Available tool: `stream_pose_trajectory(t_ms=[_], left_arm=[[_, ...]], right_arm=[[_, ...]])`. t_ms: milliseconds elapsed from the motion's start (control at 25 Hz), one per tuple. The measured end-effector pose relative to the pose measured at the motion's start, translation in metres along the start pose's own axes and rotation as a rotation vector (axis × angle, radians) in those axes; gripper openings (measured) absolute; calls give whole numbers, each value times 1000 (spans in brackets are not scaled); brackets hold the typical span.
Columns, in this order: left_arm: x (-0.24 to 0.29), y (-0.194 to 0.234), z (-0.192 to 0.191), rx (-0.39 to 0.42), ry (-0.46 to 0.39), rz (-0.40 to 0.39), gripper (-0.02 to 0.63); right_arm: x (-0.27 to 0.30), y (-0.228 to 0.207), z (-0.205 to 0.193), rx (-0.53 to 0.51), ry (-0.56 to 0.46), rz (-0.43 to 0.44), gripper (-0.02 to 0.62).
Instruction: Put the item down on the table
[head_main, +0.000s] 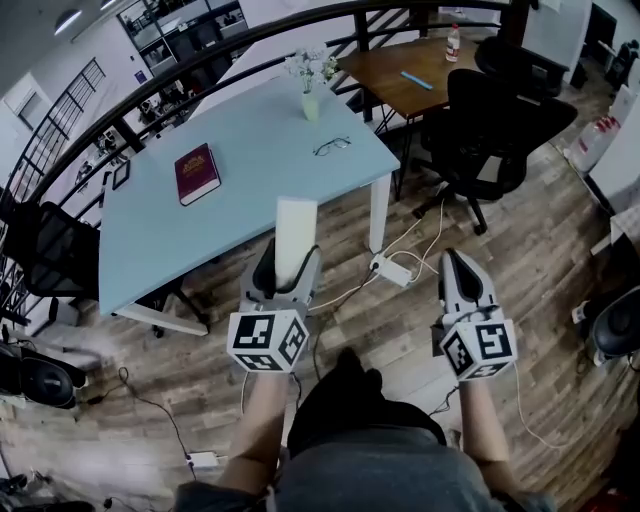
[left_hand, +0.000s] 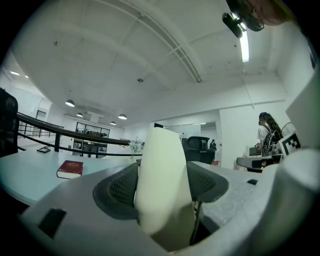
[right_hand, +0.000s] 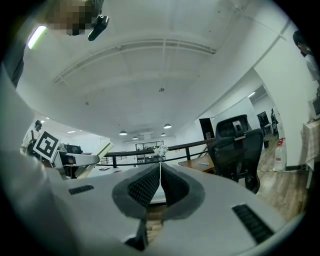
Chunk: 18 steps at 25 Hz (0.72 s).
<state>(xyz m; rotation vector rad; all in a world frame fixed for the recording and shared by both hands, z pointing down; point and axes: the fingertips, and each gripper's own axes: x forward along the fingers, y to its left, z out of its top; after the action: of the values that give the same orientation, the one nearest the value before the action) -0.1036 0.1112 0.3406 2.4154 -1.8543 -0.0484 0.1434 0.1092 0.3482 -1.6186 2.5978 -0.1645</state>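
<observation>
My left gripper (head_main: 287, 268) is shut on a white flat block (head_main: 296, 240) that stands up out of its jaws. In the left gripper view the white block (left_hand: 162, 185) fills the gap between the dark pads. It hangs over the near edge of the light blue table (head_main: 240, 195). My right gripper (head_main: 461, 272) is shut with nothing in it, its pads pressed together (right_hand: 160, 186), over the wooden floor to the right of the table.
A dark red book (head_main: 196, 172), a pair of glasses (head_main: 332, 146) and a vase of white flowers (head_main: 311, 78) sit on the blue table. A black office chair (head_main: 490, 135) and a brown table (head_main: 415, 72) stand at right. Cables and a power strip (head_main: 392, 269) lie on the floor.
</observation>
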Motion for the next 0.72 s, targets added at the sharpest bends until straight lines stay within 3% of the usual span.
stream_pose_trajectory(t_ms=[320,720], left_arm=[[44,24,-3,9,8,12,308],[135,72,-4,10,28,1,308]], right_arm=[[40,-17,-3,8,12,-6,2],[131,-40,-12,27,39,-43,2]])
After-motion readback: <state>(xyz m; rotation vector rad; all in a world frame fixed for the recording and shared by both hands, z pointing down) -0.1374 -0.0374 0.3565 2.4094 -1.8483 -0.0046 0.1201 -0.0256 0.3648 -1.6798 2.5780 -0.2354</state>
